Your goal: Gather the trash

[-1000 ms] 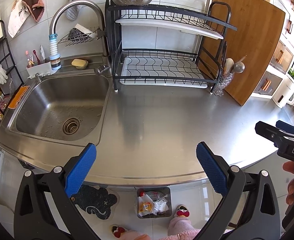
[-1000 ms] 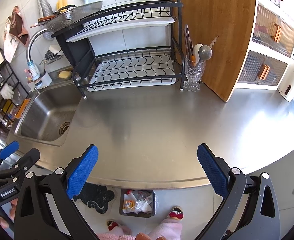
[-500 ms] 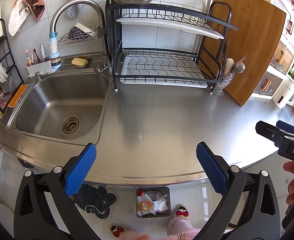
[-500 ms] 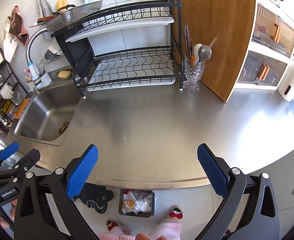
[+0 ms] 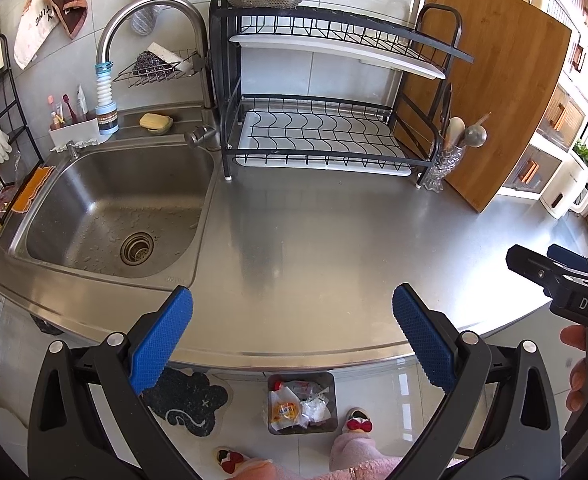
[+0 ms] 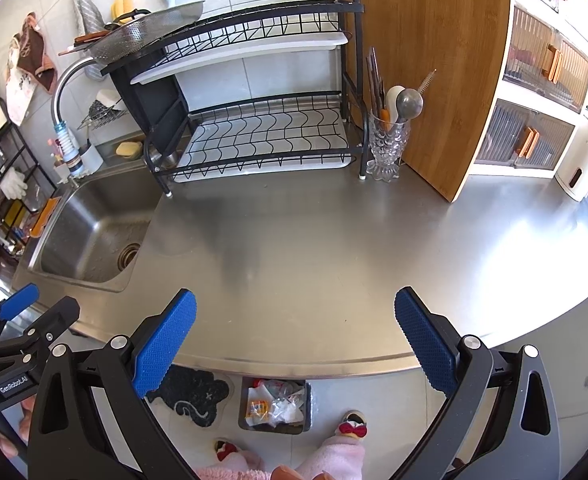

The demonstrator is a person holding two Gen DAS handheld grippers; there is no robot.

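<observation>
The left gripper [image 5: 292, 334] and the right gripper [image 6: 294, 336] are held over the steel counter [image 5: 333, 240], each with its blue pads spread wide apart and nothing between them. The trash [image 5: 299, 406] is seen in a bin [image 5: 302, 429] on the floor at 6 o'clock, below the counter edge. A sink [image 5: 110, 216] lies at 9 o'clock.

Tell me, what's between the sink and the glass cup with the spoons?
The black two-tier wire dish rack stands between the steel sink and the clear glass utensil cup, as the left wrist view shows.
</observation>
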